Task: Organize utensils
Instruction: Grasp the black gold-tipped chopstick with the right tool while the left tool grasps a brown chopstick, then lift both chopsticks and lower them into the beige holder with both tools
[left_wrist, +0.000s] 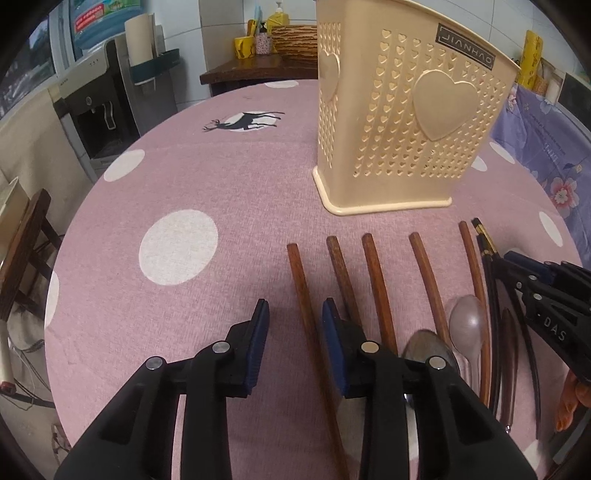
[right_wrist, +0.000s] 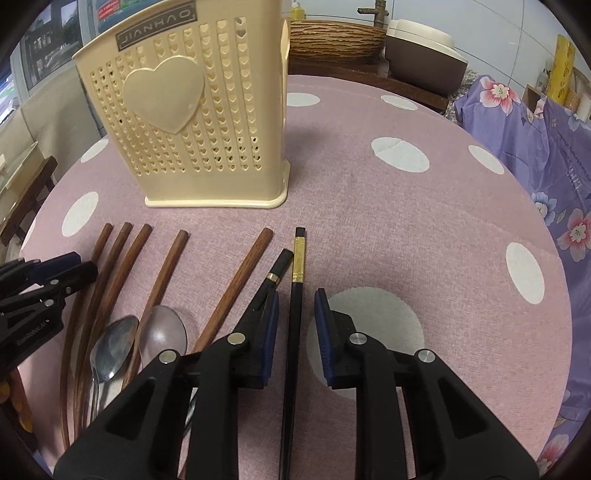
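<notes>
The left gripper (left_wrist: 295, 314) is open, its fingers straddling the leftmost brown chopstick (left_wrist: 301, 280) on the pink tablecloth (left_wrist: 221, 177). The right gripper (right_wrist: 296, 306) is open too, a black chopstick (right_wrist: 295, 295) lying between its fingers. Two spoons (right_wrist: 162, 332) rest among the chopsticks, near the cream utensil holder (right_wrist: 192, 122).

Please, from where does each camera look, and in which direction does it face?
Left wrist: on the left gripper, facing forward over brown chopsticks toward the holder; right gripper at its edge.
Right wrist: on the right gripper, astride a black chopstick; left gripper at its edge.
Shared: holder, chopsticks, spoons, tablecloth.
</notes>
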